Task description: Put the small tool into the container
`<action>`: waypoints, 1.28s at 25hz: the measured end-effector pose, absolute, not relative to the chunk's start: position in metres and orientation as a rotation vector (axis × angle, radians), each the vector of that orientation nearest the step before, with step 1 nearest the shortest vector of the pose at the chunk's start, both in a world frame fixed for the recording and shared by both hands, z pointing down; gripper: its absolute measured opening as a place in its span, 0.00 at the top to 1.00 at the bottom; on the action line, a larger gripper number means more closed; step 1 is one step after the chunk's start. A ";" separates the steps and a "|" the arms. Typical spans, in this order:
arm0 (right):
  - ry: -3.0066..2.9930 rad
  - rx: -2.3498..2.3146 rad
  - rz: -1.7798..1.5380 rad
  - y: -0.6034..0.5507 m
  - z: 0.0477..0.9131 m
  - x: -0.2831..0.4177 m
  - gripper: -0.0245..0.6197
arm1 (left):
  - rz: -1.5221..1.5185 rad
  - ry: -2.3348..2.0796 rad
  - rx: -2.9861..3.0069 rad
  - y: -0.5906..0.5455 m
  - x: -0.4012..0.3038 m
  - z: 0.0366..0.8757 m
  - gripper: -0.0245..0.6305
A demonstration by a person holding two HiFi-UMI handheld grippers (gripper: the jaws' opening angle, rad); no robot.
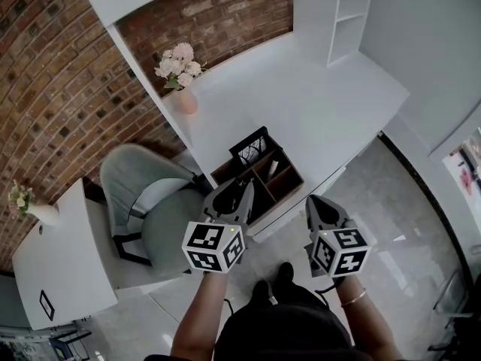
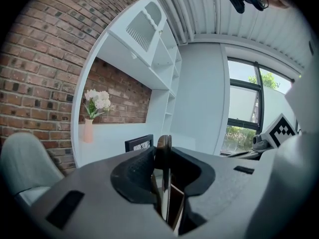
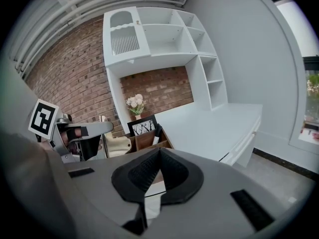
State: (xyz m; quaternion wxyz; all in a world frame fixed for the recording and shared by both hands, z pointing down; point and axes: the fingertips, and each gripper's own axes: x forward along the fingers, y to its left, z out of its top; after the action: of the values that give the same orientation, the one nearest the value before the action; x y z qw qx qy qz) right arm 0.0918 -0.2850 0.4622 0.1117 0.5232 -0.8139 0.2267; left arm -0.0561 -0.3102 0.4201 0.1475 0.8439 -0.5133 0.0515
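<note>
A wooden container [image 1: 279,180] with several compartments stands at the front edge of the white desk [image 1: 301,104]; the right gripper view shows the container [image 3: 144,138] too. My left gripper [image 1: 237,195] hovers just in front of its left side. It is shut on a thin flat small tool [image 2: 163,142] that stands upright between the jaws of the left gripper [image 2: 164,154]. My right gripper [image 1: 316,205] hangs to the right, off the desk's edge. The right gripper [image 3: 159,153] is shut and holds nothing.
A black-framed panel [image 1: 252,147] stands at the container's back. A grey chair [image 1: 150,216] is tucked in at the left. A pink vase of flowers [image 1: 183,89] stands by the brick wall, and white shelves [image 1: 342,13] rise at the desk's far end.
</note>
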 end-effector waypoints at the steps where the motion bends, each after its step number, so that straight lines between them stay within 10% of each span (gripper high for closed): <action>1: -2.388 1.535 0.666 -0.284 0.463 0.091 0.96 | 0.162 -1.470 2.429 -0.310 -0.055 0.423 0.82; 32: -2.385 1.506 0.657 -0.265 0.467 0.081 0.96 | 0.225 -1.411 2.303 -0.287 -0.061 0.469 0.79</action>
State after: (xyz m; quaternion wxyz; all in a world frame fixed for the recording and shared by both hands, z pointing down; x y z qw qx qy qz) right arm 0.0810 -0.2651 0.4666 0.1223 0.5162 -0.8172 0.2252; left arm -0.0613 -0.2870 0.4693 0.2139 0.8301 -0.5086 0.0811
